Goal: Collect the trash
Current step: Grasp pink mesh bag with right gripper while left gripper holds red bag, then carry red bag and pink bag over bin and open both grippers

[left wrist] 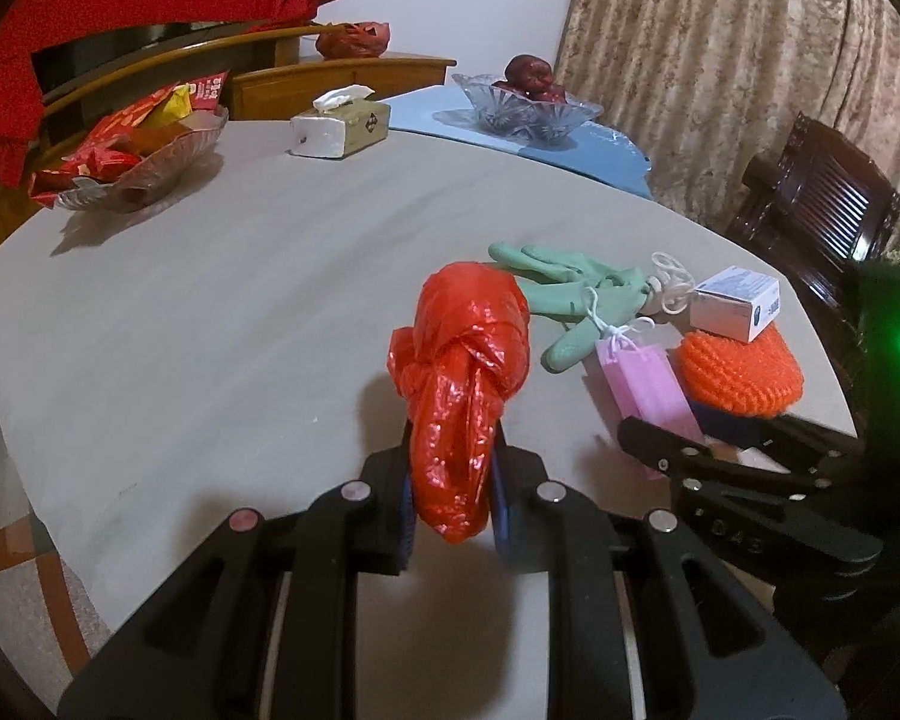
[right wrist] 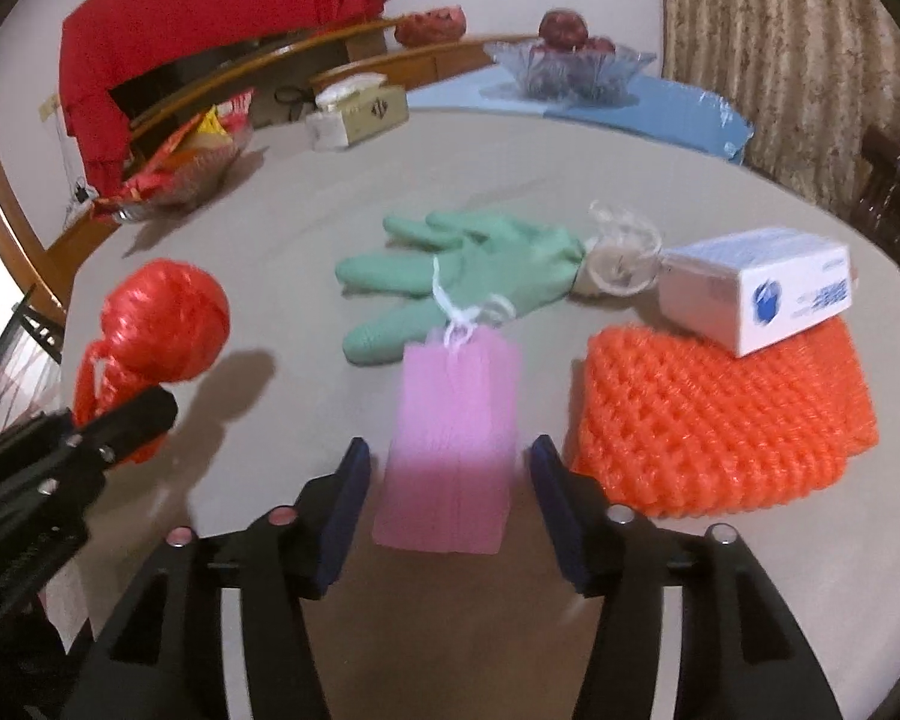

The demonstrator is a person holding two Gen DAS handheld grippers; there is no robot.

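My left gripper (left wrist: 450, 480) is shut on a knotted red plastic bag (left wrist: 465, 372) and holds it over the grey table (left wrist: 210, 300). The bag also shows at the left of the right wrist view (right wrist: 162, 324). My right gripper (right wrist: 447, 474) is open, its jaws on either side of a pink face mask (right wrist: 453, 444) that lies flat on the table. Beyond the mask lie a green rubber glove (right wrist: 456, 276), a coil of white string (right wrist: 621, 258), an orange foam net (right wrist: 720, 414) and a small white box (right wrist: 762, 288) resting on the net.
At the table's far side stand a tissue box (left wrist: 339, 123), a glass dish of red snack packets (left wrist: 132, 156) and a glass fruit bowl (left wrist: 525, 99) on a blue mat. A dark wooden chair (left wrist: 822, 198) stands at the right.
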